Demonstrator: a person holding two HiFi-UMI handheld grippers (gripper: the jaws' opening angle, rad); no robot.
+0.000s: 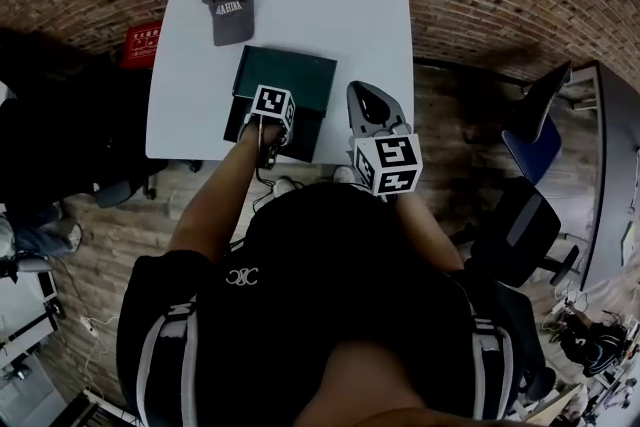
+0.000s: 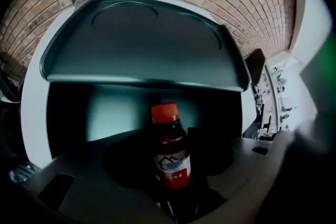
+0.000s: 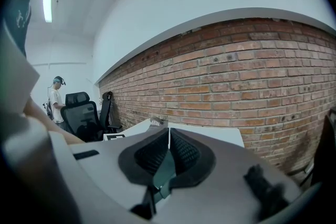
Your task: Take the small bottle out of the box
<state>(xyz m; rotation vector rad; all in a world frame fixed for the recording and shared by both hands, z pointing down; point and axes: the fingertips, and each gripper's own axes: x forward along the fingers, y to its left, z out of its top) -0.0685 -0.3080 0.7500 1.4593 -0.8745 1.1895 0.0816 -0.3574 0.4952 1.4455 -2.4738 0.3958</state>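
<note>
We see the left claw [image 2: 170, 139] pointing steeply down into the open box [image 1: 300, 133], its jaws spread wide. The small bottle [image 2: 171, 162] sits right between them, about in the middle of the gap. It is dark glass with a red screw top and a white and red label. We see dark space on either side of it and no pad pressing on it, so this claw has hold of nothing. The screw top points away from the claw, toward the lid [image 2: 142, 44].

The box is dark green and its inside is deep in shadow, with one paler wall showing just beyond the bottle. The bottle is the only thing we can make out inside it. The lid is swung back on the far side of the left claw, its inner face toward us, with round hollows pressed into it.

The right claw [image 3: 168, 134] hangs just to the right of the left one, beside the box and above the near edge of the worktop [image 1: 300, 15]. Its jaws are pressed together with nothing between them. It points almost level toward the brick wall [image 3: 252, 71]. Past the lid, well beyond both claws, a grey baseball cap [image 1: 228, 10] lies on the worktop.
</note>
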